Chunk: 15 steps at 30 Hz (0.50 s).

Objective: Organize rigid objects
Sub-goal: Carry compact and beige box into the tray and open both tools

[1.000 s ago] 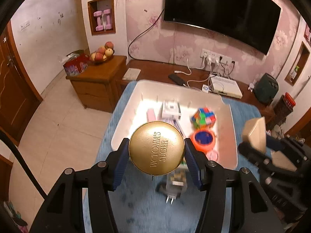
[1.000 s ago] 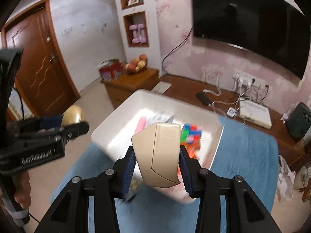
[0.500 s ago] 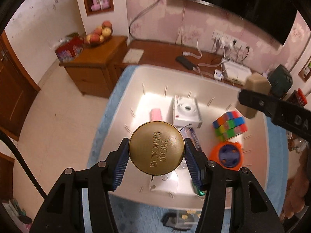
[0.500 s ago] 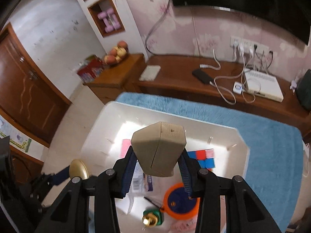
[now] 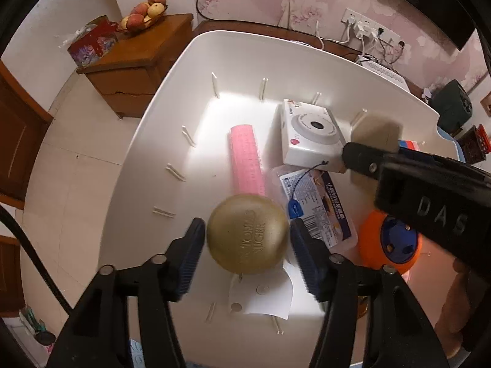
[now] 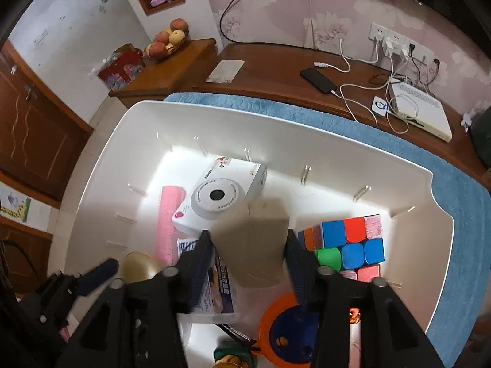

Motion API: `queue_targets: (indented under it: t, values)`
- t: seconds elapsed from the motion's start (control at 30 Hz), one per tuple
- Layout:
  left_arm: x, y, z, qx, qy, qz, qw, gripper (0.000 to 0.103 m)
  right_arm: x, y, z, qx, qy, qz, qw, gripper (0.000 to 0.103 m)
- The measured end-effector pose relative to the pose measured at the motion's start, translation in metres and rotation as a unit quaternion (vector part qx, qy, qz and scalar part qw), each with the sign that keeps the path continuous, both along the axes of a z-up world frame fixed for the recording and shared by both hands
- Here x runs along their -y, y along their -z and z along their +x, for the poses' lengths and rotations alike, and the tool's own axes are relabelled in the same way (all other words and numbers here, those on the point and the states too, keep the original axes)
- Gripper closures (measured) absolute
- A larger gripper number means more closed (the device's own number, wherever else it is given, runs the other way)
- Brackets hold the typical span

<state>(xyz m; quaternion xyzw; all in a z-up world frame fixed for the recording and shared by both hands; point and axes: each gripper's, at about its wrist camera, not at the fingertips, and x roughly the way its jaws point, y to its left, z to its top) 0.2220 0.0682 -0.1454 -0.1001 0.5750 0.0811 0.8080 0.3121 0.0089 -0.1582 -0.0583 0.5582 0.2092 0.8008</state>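
Both my grippers point steeply down into a white bin (image 5: 172,73). A round gold tin (image 5: 248,239) with embossed lettering sits between the blue pads of my left gripper (image 5: 247,233). The jaws are opening, with a gap on each side of the tin. In the right wrist view a beige faceted box (image 6: 257,239), blurred, lies between the pads of my right gripper (image 6: 248,239). Those jaws are opening too, and the pads no longer press on the box. The gold tin (image 6: 138,268) also shows at the lower left of that view.
In the bin lie a white camera (image 5: 310,132), a pink roll (image 5: 245,159), a printed plastic packet (image 5: 319,208), an orange and blue disc (image 5: 389,239) and a colour cube (image 6: 346,245). The bin stands on a blue mat (image 6: 460,214). A wooden cabinet (image 6: 276,70) runs behind.
Both grippers came forward and down over the bin. Both pairs of jaws have spread, and the gold tin and the beige box have come loose from the pads.
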Motion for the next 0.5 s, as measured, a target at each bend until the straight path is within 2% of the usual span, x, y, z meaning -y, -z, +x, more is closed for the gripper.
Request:
queue_targets:
  t: [0.03, 0.13, 0.5]
  values:
    - [0.0, -0.002, -0.001, 0.003, 0.001, 0.0, 1.0, 0.022, 0.001, -0.003, -0.002, 0.005, 0.0, 0.002, 1.0, 0.038]
    - [0.0, -0.009, -0.005, 0.015, 0.004, 0.007, 0.9999, 0.015, 0.005, -0.012, -0.01, 0.018, -0.004, 0.008, 1.0, 0.036]
    - [0.008, -0.053, -0.049, 0.053, 0.016, 0.014, 0.9984, 0.014, 0.043, -0.059, -0.059, 0.038, 0.004, 0.068, 0.997, 0.036]
